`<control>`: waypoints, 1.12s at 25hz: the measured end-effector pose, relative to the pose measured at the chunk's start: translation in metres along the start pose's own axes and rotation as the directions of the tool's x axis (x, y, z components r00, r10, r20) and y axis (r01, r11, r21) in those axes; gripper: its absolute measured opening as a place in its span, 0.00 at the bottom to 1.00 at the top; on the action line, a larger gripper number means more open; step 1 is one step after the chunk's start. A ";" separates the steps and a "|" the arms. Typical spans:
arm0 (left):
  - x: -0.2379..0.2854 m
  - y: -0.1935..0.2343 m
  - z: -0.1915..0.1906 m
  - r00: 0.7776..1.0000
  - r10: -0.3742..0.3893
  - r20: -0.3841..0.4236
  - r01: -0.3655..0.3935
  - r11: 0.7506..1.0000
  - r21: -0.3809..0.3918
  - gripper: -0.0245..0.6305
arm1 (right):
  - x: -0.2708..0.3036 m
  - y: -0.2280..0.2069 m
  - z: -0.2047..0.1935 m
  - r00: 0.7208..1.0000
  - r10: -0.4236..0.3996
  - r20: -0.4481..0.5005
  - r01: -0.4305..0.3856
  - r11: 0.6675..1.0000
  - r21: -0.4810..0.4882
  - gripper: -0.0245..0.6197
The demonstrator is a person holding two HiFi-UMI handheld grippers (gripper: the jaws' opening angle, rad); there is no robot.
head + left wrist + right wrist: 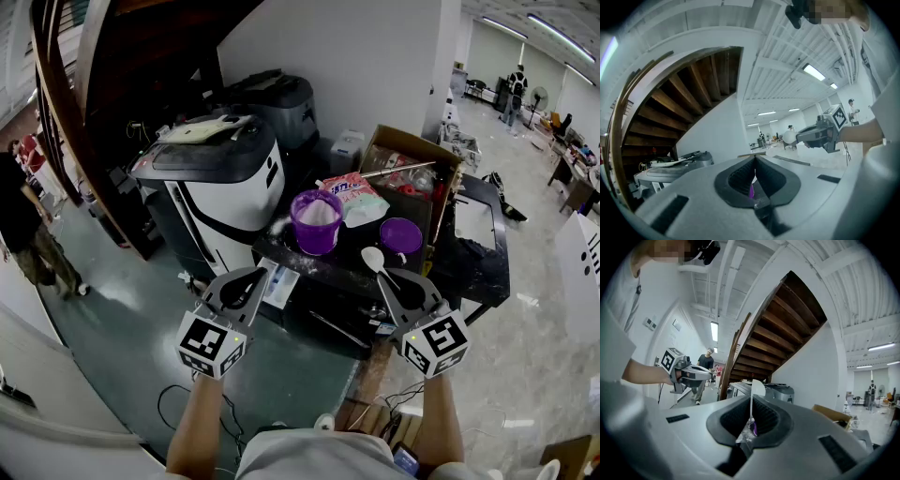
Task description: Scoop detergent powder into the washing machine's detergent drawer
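While the right tongs (pixel 386 274) clamp a white spoon (pixel 372 257), the left tongs (pixel 251 277) are closed on nothing. The purple powder tub (pixel 317 221) stands at the table's (pixel 309 267) front edge, with the detergent bag (pixel 354 197) and cardboard box (pixel 412 155) behind it and the washing machine (pixel 220 178) beside the left edge.

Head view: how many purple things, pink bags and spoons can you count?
Purple things: 2, the tub and the lid
Pink bags: 1, the bag
Spoons: 1, the scoop in the right tongs
Total: 4
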State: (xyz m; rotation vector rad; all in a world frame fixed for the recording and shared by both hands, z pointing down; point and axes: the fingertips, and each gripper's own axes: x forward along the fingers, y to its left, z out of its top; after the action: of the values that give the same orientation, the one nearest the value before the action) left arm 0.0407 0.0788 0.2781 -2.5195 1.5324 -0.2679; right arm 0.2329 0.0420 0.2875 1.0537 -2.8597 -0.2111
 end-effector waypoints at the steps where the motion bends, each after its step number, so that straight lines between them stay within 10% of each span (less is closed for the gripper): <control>1: 0.002 0.001 0.000 1.000 0.007 0.003 -0.007 1.000 -0.013 0.05 | 0.000 -0.003 0.000 1.000 0.001 0.002 -0.001 1.000 0.003 0.05; 28: 0.119 0.069 -0.064 0.997 -0.057 -0.050 0.050 0.990 -0.129 0.05 | 0.090 -0.082 -0.050 0.995 -0.027 -0.096 0.033 0.997 0.065 0.05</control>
State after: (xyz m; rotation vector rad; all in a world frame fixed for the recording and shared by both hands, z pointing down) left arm 0.0194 -0.0625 0.3302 -2.6754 1.5500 -0.2541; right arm 0.2232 -0.0834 0.3266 1.0886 -2.7853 -0.0663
